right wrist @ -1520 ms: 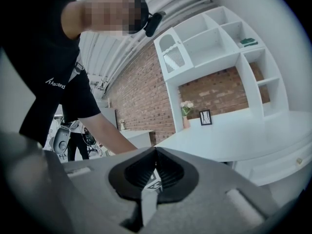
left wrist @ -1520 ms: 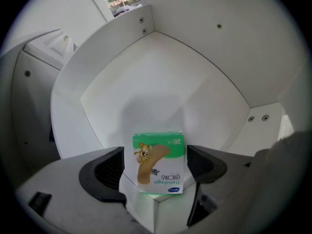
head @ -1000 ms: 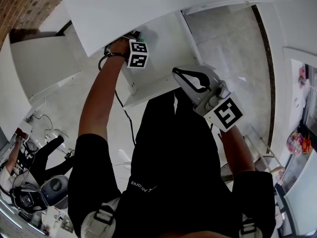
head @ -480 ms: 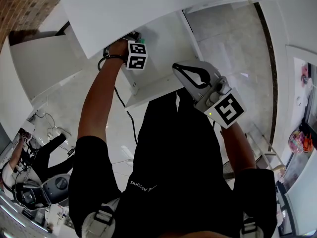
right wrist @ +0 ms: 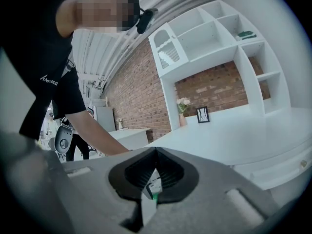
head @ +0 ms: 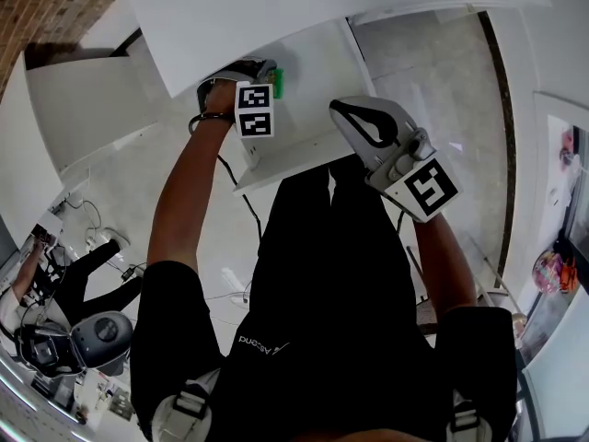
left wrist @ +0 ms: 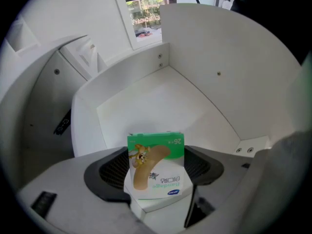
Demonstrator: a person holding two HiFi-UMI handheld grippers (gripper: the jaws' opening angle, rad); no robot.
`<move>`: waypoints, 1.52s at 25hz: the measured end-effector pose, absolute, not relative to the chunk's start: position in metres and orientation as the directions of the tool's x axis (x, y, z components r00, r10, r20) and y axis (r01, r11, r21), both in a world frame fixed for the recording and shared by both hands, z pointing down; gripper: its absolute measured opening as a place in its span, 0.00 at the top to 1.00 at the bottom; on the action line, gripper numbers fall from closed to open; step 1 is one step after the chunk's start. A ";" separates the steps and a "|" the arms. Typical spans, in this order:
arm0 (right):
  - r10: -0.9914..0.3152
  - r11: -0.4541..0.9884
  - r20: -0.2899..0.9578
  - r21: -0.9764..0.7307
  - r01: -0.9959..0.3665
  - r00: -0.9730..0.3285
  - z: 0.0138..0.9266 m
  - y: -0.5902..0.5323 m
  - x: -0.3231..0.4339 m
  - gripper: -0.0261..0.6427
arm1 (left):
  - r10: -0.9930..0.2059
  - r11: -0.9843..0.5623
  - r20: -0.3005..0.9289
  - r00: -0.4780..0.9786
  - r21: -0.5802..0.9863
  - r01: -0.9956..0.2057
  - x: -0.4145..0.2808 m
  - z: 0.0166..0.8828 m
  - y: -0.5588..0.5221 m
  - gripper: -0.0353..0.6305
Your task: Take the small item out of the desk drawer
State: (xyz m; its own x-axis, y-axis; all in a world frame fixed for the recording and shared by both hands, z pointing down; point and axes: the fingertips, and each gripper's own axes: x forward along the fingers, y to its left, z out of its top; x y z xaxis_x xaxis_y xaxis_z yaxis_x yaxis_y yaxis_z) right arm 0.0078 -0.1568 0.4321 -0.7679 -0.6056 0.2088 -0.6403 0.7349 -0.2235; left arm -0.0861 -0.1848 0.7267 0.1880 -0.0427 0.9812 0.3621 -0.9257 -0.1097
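Note:
A small green and white plaster box (left wrist: 156, 172) stands upright between the pads of my left gripper (left wrist: 155, 165), which is shut on it. Below it lies the open white desk drawer (left wrist: 161, 106), whose floor shows bare. In the head view the left gripper (head: 265, 74) is just under the desk's edge, above the drawer (head: 308, 122), and the green box (head: 278, 82) peeks out beside the marker cube. My right gripper (head: 348, 118) hangs to the right of the drawer's front with its jaws together and nothing held. In its own view the right gripper (right wrist: 155, 156) points away at the room.
The white desk top (head: 276, 17) overhangs the drawer. A dark cable (head: 241, 212) hangs beside the drawer's left side. Another person (head: 64, 279) crouches on the floor at the lower left. A white shelf unit (right wrist: 219, 38) stands against a brick wall (right wrist: 136, 91).
My left gripper has come a little up and to the right, and the green box now shows beside it in the head view. The right gripper has drifted slightly right.

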 end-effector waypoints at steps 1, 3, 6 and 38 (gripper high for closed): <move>-0.606 0.735 0.207 -0.221 -0.640 -0.768 0.430 -0.158 0.008 0.96 | -0.052 -0.930 0.976 0.211 -0.124 0.346 -0.083 0.720 -0.183 0.44; -0.608 0.738 0.199 -0.216 -0.639 -0.769 0.425 -0.162 0.009 0.96 | -0.069 -0.938 0.964 0.256 -0.150 0.313 -0.078 0.705 -0.179 0.44; -0.607 0.744 0.190 -0.207 -0.636 -0.772 0.417 -0.165 0.009 0.96 | -0.099 -0.949 0.941 0.323 -0.187 0.254 -0.070 0.684 -0.173 0.44; -0.572 0.817 0.064 -0.045 -0.575 -0.817 0.315 -0.184 0.004 0.96 | -0.620 -0.784 0.311 0.720 -0.230 -0.576 -0.038 0.373 -0.186 0.44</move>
